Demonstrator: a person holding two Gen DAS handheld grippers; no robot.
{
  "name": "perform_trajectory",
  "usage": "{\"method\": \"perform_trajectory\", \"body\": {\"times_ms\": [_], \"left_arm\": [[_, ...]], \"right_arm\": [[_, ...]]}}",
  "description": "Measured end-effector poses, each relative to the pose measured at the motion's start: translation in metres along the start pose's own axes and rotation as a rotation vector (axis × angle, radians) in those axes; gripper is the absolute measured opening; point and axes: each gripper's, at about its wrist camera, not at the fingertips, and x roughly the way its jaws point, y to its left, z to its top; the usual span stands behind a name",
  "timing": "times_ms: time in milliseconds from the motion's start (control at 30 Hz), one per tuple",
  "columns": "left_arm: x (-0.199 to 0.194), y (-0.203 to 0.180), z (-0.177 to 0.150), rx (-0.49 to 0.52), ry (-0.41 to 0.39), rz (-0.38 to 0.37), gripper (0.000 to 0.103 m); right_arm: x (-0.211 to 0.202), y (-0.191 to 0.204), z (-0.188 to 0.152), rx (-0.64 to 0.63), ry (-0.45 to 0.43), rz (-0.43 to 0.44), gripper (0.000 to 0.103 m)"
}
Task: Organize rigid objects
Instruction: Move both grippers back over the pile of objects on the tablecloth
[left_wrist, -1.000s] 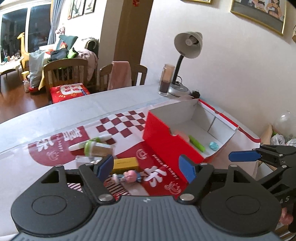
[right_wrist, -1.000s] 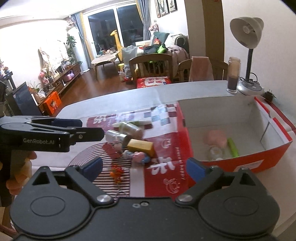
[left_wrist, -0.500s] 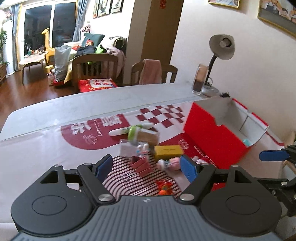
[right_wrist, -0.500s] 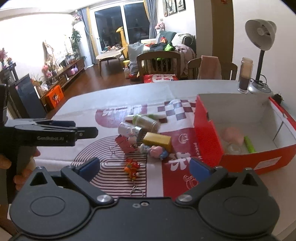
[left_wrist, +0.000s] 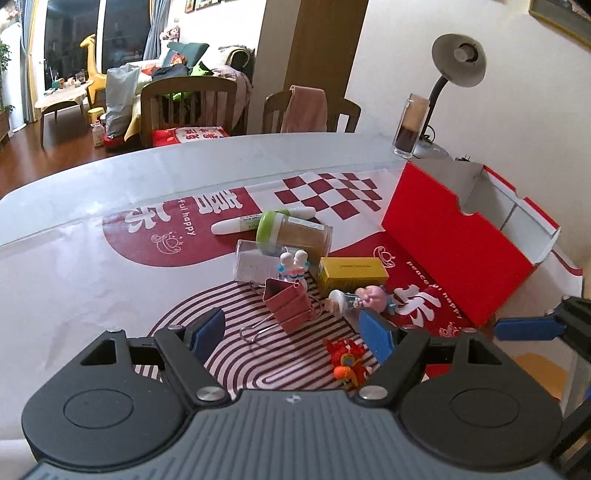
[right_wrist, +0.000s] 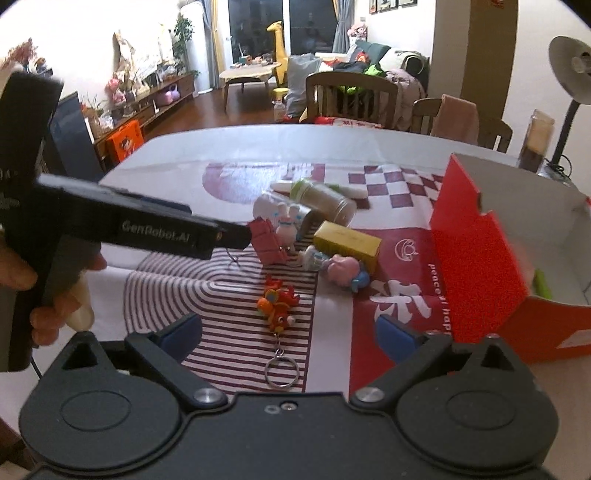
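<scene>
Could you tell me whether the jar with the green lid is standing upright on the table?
No, the jar with the green lid lies on its side beside the white marker.

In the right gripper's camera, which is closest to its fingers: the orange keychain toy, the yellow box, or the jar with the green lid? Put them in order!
1. Orange keychain toy, just ahead of the right gripper.
2. Yellow box, farther, slightly right.
3. Green-lidded jar, farthest back.

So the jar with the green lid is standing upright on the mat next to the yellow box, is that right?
Not quite. The jar with the green lid is lying on its side, not upright, as the left wrist view shows. It does sit on the mat next to the yellow box.
</scene>
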Motion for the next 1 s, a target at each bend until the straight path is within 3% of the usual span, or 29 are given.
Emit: {"method": "perform_trajectory", "body": {"times_ms": [267, 533, 767, 1000], "left_arm": [[0.037, 0.006, 0.005, -0.035, 0.041, 0.021, 0.079], [0.062, 0.005, 0.009, -0.036, 0.061, 0.028, 0.079], [0.082, 0.004, 0.009, -0.048, 0.090, 0.014, 0.079], [0.090, 0.009, 0.007, -0.086, 0.112, -0.026, 0.050]], "right_arm": [[0.040, 0.006, -0.001, -0.111, 0.033, 0.003, 0.089], [0.076, 0.007, 0.002, -0.107, 0.092, 0.054, 0.073], [0.082, 0.013, 0.000, -0.139, 0.086, 0.058, 0.064], [0.083, 0.010, -0.002, -0.132, 0.074, 0.042, 0.053]]}}
